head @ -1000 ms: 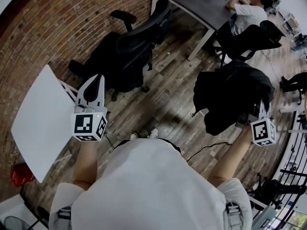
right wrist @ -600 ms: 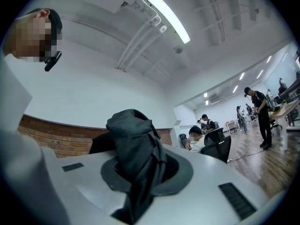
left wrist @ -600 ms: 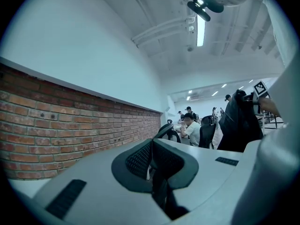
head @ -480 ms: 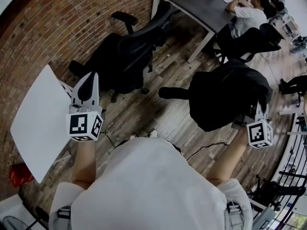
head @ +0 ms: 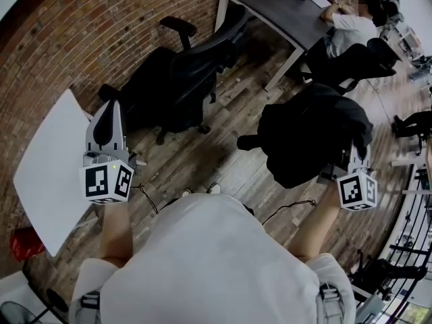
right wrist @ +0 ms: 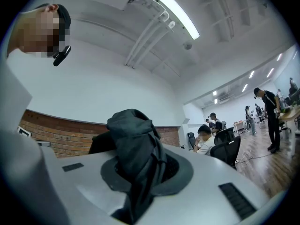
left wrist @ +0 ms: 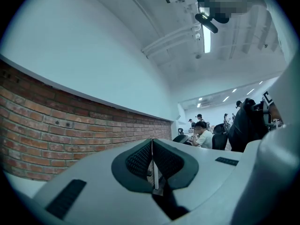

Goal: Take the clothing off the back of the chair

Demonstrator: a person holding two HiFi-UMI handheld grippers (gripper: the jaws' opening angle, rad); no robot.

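Observation:
A bundle of black clothing (head: 307,137) hangs above the wooden floor at the right of the head view. My right gripper (head: 356,155) is shut on its upper edge, and the fabric (right wrist: 133,139) bunches up between the jaws and hides the pads in the right gripper view. The black office chair (head: 182,79) stands apart, by the brick wall, with nothing draped over its back. My left gripper (head: 108,110) is held level at the left, near the chair, and is shut with nothing between its pads (left wrist: 140,159).
A white tabletop (head: 47,167) lies under my left arm. A dark desk (head: 277,2) stands beyond, with a seated person (head: 351,25) and another black chair (head: 351,56). A red object (head: 20,243) sits on the floor at the lower left.
The clothing has swung left and bunched up under my right gripper, which shifted slightly left. My left gripper moved left, away from the chair.

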